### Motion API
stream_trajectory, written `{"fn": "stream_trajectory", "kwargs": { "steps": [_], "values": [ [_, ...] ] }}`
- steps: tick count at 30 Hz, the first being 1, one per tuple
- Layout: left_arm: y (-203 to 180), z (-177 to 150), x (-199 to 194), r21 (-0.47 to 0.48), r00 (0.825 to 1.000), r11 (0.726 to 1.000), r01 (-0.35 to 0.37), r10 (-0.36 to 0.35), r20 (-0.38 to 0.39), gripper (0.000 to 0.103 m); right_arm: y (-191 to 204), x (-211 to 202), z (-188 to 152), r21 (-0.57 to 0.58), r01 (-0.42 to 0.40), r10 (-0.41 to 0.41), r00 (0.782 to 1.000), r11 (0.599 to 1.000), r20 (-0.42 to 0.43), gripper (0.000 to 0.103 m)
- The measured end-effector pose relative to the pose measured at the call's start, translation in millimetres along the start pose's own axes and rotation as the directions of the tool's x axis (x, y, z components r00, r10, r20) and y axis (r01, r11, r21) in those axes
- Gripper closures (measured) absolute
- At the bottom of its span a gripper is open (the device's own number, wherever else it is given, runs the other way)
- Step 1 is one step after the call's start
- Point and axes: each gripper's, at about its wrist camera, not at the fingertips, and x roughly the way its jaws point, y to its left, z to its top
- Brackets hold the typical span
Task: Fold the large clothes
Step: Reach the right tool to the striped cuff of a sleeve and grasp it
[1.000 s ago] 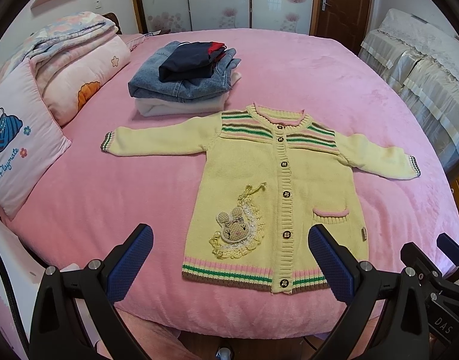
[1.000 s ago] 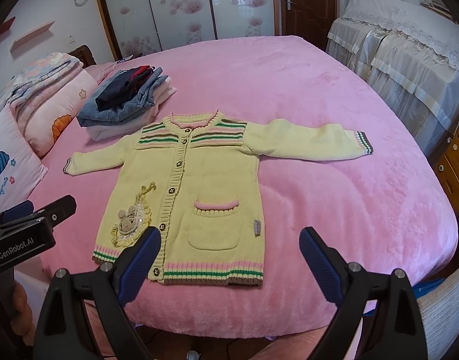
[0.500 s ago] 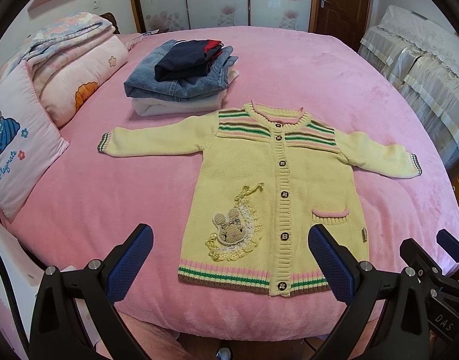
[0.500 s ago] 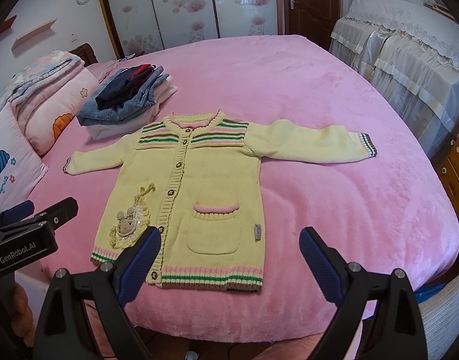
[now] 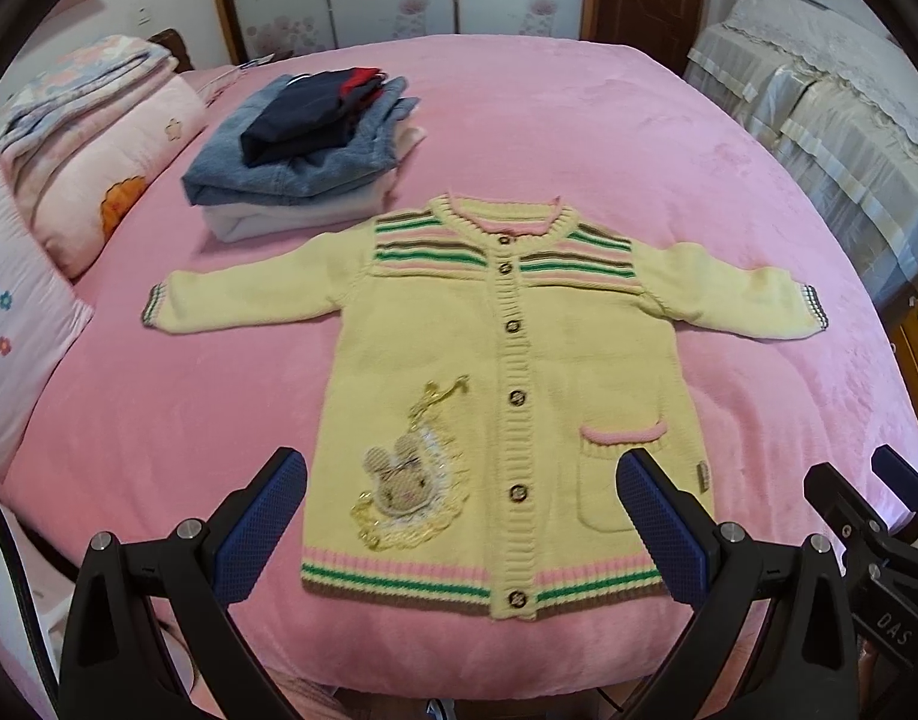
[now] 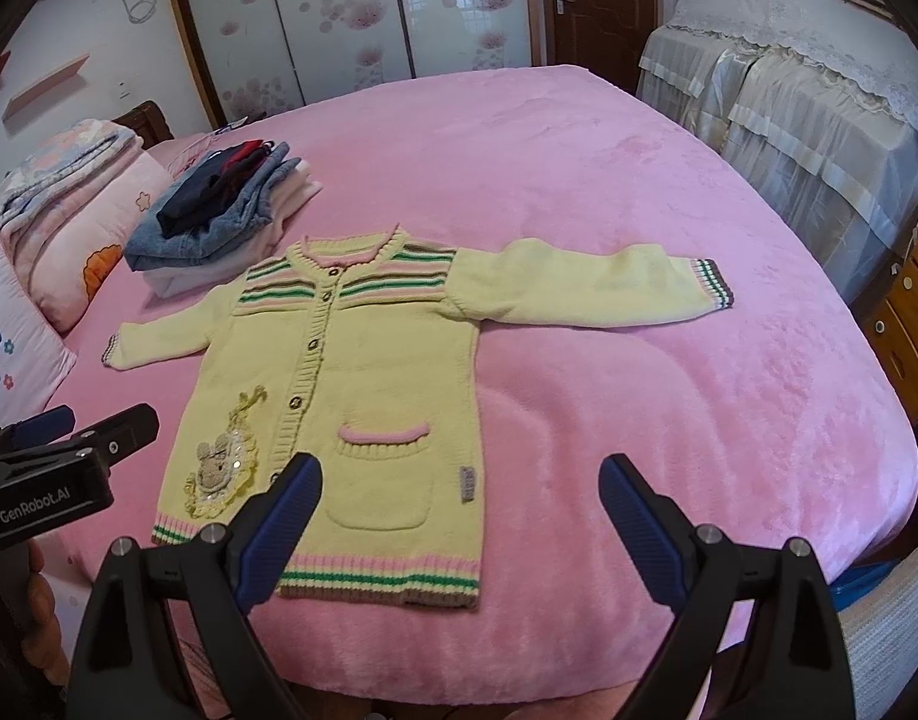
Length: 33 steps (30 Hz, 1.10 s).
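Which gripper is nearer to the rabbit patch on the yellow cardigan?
Left. The left gripper hangs open right above the rabbit patch near the hem. The right gripper, also open, sits further toward the pocket side, away from the patch.

A home bedroom: a pink-blanketed bed [image 5: 579, 138], pillows [image 5: 15, 336], floral sliding wardrobe doors [image 6: 351, 18] and a wooden door [image 6: 597, 0].

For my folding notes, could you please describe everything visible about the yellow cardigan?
The yellow cardigan is a chunky knit, buttoned shut, lying flat and face up on the pink bedspread with both sleeves spread sideways. It has green, pink and brown stripes at yoke, cuffs and hem, a bunny patch, and a pink-trimmed pocket. Neither gripper touches it.
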Motion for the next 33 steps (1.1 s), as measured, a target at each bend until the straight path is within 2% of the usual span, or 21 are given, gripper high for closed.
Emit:
{"fn": "stream_trajectory", "kwargs": {
  "steps": [8, 13, 18, 23, 27, 31, 33],
  "values": [
    [-26, 36, 15, 0.041, 1.0, 0.999, 0.009, -0.01, 0.024, 0.0, -33, 11, 21, 0.04, 0.033, -0.035, 0.999, 0.999, 0.029, 0.009],
    [-52, 66, 22, 0.084, 0.996, 0.996, -0.005, -0.003, 0.094, 0.0, -64, 25, 42, 0.093, 0.057, -0.061, 0.997, 0.994, 0.043, 0.009],
    [-80, 90, 27, 0.131, 0.982, 0.991, -0.007, -0.018, 0.19, 0.0, -99, 41, 61, 0.154, 0.105, -0.116, 0.991, 0.983, 0.065, 0.009],
    [-102, 109, 48, 0.153, 0.979, 0.987, 0.057, -0.085, 0.184, 0.0, -141, 63, 72, 0.217, 0.146, -0.162, 0.985, 0.965, 0.054, 0.009],
    [-118, 118, 72, 0.144, 0.981, 0.988, 0.061, -0.086, 0.173, 0.0, -174, 81, 74, 0.265, 0.167, -0.181, 0.983, 0.95, 0.029, 0.009],
    [-128, 121, 96, 0.162, 0.983, 0.982, 0.096, -0.119, 0.137, 0.0, -209, 103, 74, 0.315, 0.144, -0.154, 0.988, 0.938, 0.008, 0.01],
    [-131, 121, 107, 0.175, 0.985, 0.98, 0.094, -0.117, 0.127, 0.0, -224, 117, 74, 0.337, 0.138, -0.144, 0.99, 0.931, -0.008, 0.016]
  ]
}}
